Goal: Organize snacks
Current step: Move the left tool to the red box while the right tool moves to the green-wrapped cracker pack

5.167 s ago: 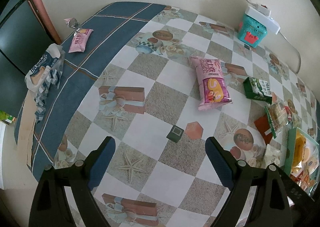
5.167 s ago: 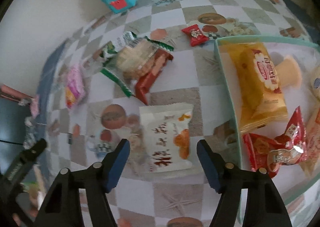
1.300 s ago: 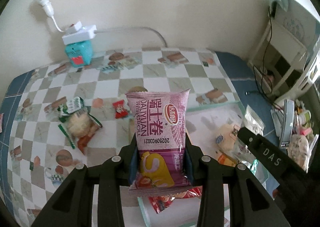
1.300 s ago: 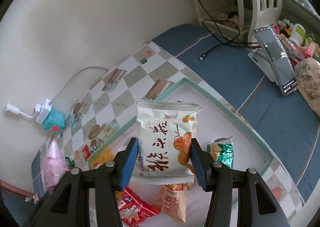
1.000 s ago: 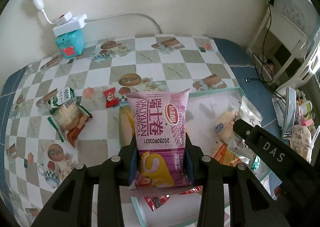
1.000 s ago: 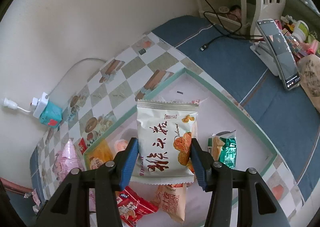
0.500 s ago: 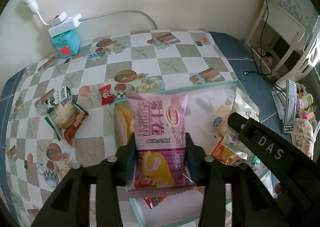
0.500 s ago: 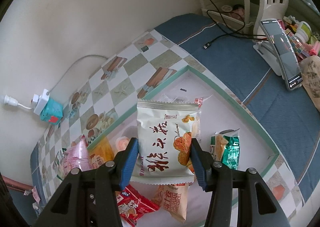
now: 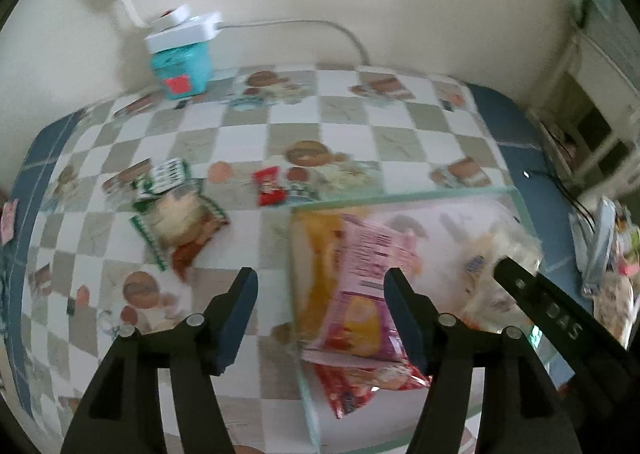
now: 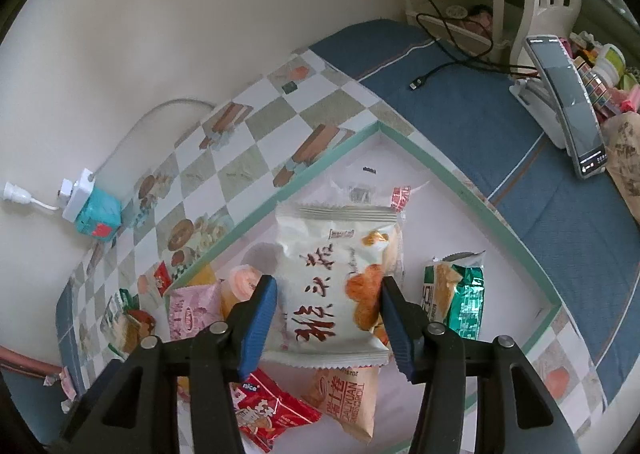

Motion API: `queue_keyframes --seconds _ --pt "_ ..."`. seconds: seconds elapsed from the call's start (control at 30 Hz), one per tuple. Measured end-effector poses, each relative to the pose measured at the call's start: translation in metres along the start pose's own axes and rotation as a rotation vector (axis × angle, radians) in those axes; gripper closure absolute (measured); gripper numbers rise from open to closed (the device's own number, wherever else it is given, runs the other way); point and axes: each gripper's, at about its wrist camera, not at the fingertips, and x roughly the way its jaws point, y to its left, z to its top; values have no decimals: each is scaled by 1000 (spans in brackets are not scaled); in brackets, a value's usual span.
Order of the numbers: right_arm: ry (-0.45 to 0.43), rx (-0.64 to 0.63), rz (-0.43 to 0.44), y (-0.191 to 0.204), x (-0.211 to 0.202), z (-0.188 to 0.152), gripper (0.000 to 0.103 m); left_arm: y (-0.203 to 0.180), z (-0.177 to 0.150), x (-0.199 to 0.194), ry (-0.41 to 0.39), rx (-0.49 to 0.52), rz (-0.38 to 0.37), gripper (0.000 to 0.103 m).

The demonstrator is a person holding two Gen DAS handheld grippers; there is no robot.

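My left gripper [image 9: 321, 278] hangs above the left end of the green-rimmed white tray [image 9: 400, 198], its jaws opening and nothing gripped. The pink Swiss roll packet [image 9: 360, 282] lies loose below in the tray, on a yellow packet [image 9: 312, 254]. In the right wrist view my right gripper [image 10: 326, 294] holds a white snack packet [image 10: 332, 286] upright over the tray [image 10: 460, 190]. Its jaws are starting to open, with the pads still against the packet's sides. The pink packet [image 10: 188, 314] shows at the tray's left end.
In the tray lie a green packet [image 10: 456, 302], a red packet [image 10: 272, 414] and an orange roll packet [image 10: 348, 398]. On the checkered cloth sit a red candy [image 9: 270, 186], a cracker packet [image 9: 176, 222] and a teal box [image 9: 182, 66]. A phone on a stand [image 10: 568, 102] stands right.
The left jaws opened and the pink packet dropped out into the tray, onto the yellow packet. The left gripper shifted a little across the table. The right gripper kept still with its packet.
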Motion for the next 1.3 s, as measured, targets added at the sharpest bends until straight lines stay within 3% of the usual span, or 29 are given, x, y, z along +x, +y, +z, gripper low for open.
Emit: queue_keyframes --seconds 0.23,0.27,0.3,0.37,0.43,0.7,0.83,1.3 --pt "18 -38 -51 11 2 -4 38 48 7 2 -5 -164 36 34" --pt "19 -51 -50 15 2 -5 38 57 8 1 -9 -190 45 32" --pt "18 -64 -47 20 2 -6 38 68 10 1 -12 -212 61 21" --pt "13 -90 -46 30 -1 -9 38 85 11 -1 -19 -242 91 16" --pt "6 -119 -42 41 -3 -12 30 108 11 -3 -23 -284 124 16" --pt "-21 -228 -20 90 -14 -31 16 199 3 -12 -24 -443 259 12" --pt "-31 -305 8 120 -19 -46 15 239 -8 -19 -31 -526 313 12" --pt "-13 -562 93 221 -20 -118 14 309 -32 -38 -32 -604 400 11"
